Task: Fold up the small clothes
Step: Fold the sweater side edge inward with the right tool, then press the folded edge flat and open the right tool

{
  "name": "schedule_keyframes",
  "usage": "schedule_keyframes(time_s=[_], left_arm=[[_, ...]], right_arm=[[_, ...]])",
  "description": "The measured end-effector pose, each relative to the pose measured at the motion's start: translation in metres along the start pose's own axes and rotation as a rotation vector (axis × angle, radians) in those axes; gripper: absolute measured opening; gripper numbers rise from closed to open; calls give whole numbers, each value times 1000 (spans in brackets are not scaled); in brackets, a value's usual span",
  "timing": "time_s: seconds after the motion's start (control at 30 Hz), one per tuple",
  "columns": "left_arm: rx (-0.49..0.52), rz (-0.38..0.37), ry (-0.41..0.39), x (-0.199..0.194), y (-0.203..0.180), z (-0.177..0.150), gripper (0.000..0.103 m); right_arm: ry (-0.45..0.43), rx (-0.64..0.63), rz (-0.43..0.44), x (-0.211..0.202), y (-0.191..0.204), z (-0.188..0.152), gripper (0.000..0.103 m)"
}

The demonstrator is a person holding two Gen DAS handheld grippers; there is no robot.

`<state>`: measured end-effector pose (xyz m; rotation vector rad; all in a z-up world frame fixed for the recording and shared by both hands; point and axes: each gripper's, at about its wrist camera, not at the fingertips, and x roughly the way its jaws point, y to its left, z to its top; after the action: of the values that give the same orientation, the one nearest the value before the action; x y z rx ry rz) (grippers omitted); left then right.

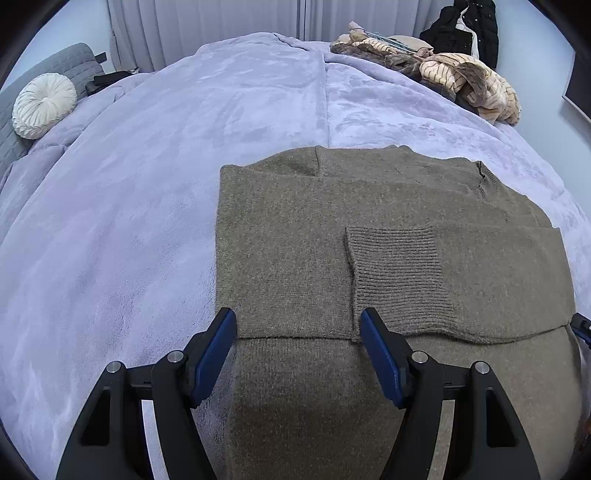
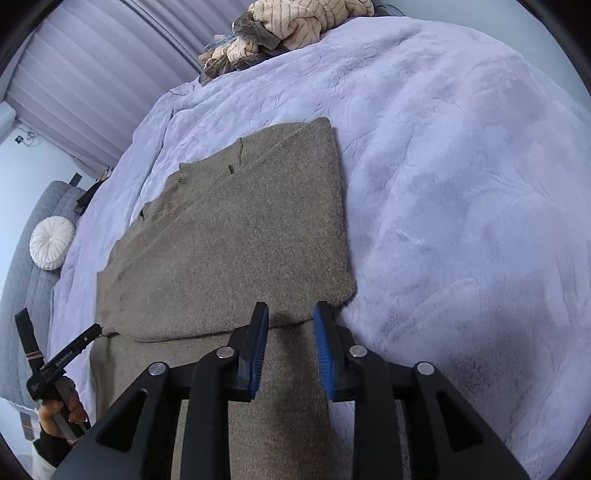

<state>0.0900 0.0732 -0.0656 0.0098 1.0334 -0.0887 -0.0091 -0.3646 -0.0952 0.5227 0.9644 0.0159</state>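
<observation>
Folded taupe knit sweater point(image 1: 332, 229) flat on lavender plush blanket point(image 1: 147, 203); left gripper point(image 1: 297, 328) wide, right gripper point(image 2: 291, 325) narrower, both empty, above sweater's near fold edge.

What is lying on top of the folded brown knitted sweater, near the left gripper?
A ribbed sleeve cuff lies folded across the brown knitted sweater. Beneath the sweater only the lilac plush blanket shows around it; the layers under the fold are covered.

Lavender plush blanket point(image 1: 184, 184), round white cushion point(image 1: 44, 105) on grey quilted headboard point(image 1: 70, 66), pleated curtains point(image 1: 207, 22), dark coats point(image 1: 465, 29).
</observation>
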Motion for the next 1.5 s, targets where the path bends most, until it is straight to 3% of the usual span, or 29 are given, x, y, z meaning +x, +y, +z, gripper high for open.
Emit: schedule_keyframes(time_s=[0.03, 0.07, 0.2, 0.33, 0.37, 0.43, 0.5, 0.77, 0.87, 0.93, 1.2, 1.33, 1.5], left_arm=[[-7, -1, 1, -1, 1, -2, 71], [-10, -2, 2, -2, 2, -3, 71], [-1, 1, 7, -5, 0, -7, 71], [-3, 6, 10, -6, -1, -9, 71], [-5, 9, 8, -6, 0, -10, 71], [-11, 24, 8, -6, 5, -10, 71], [-39, 25, 11, -6, 15, -11, 71], [-218, -125, 59, 10, 60, -11, 71], [-204, -126, 36, 12, 59, -12, 70], [-166, -100, 28, 13, 55, -12, 61], [-151, -74, 20, -1, 60, -18, 62], [-108, -59, 15, -12, 53, -23, 62], [-98, -63, 23, -23, 45, -32, 62]], right_arm=[[3, 4, -12, -1, 0, -2, 42], [5, 19, 3, -2, -2, -4, 42], [39, 147, 158, -4, -15, -9, 47], [52, 230, 207, 8, -23, -6, 47], [45, 243, 209, 10, -25, -5, 37], [40, 228, 142, 15, -25, -2, 14], [35, 207, 108, 19, -26, 0, 14], [24, 218, 138, 18, -32, -2, 14], [18, 192, 106, 16, -30, -2, 14], [11, 148, 69, 15, -26, 1, 14], [17, 176, 102, -3, -30, -4, 19], [18, 212, 147, -13, -33, -13, 37], [26, 196, 159, -18, -24, -23, 44]])
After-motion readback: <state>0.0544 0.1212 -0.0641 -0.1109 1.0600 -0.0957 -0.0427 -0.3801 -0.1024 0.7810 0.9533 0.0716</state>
